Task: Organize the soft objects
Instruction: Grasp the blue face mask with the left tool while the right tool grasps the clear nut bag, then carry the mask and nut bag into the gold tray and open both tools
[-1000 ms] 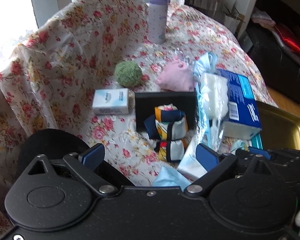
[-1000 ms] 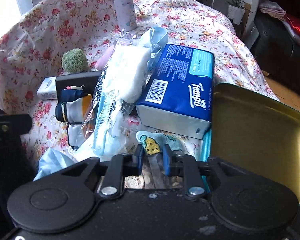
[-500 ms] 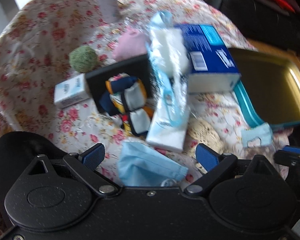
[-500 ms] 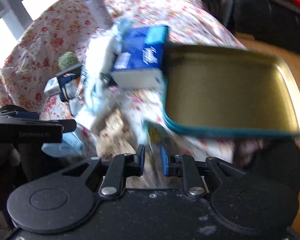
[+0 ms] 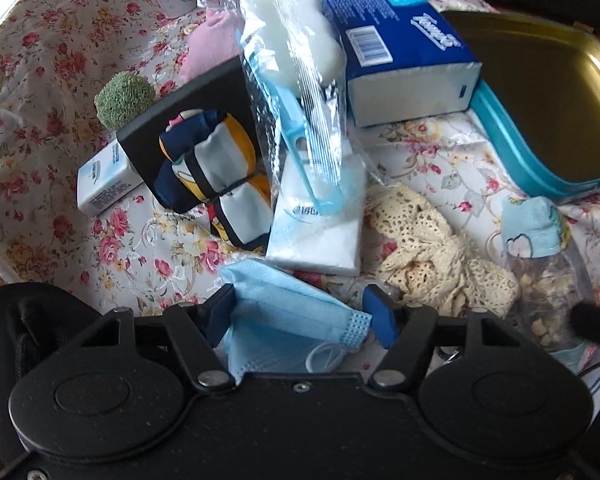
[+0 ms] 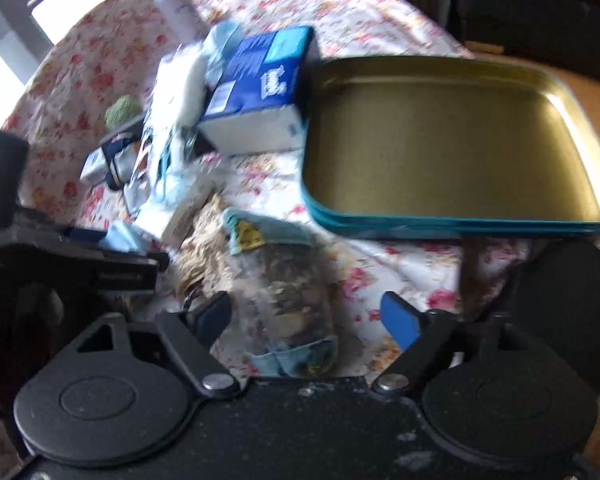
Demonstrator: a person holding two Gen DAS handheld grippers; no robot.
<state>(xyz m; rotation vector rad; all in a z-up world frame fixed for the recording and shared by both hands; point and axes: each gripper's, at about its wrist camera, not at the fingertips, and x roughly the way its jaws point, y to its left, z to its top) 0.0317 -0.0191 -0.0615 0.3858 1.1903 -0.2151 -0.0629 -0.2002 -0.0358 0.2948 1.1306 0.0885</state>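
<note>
A light blue face mask (image 5: 284,312) lies on the floral cloth between the closing jaws of my left gripper (image 5: 300,314), and both blue pads meet its edges. My right gripper (image 6: 306,316) is opening. A clear bag of nuts (image 6: 288,300) lies loose between its spread jaws, untouched. A small blue patterned cloth (image 6: 252,232) lies at the bag's far end. A cream crochet cloth (image 5: 432,256) is bunched beside the mask. Further back are rolled socks (image 5: 212,164) on a black box (image 5: 188,92), a pink cloth (image 5: 210,44) and a green ball (image 5: 124,98).
A gold tray with a teal rim (image 6: 440,132) lies at the right. A blue tissue pack (image 5: 400,32), a wrapped white sponge (image 5: 296,44), a flat white tissue pack (image 5: 316,236) and a small white pack (image 5: 100,188) crowd the middle. A lavender bottle (image 6: 176,4) stands at the back.
My left gripper came down over the face mask and its wide jaws narrowed onto it. The right jaws, shut before, have spread apart over the clear bag near the tray.
</note>
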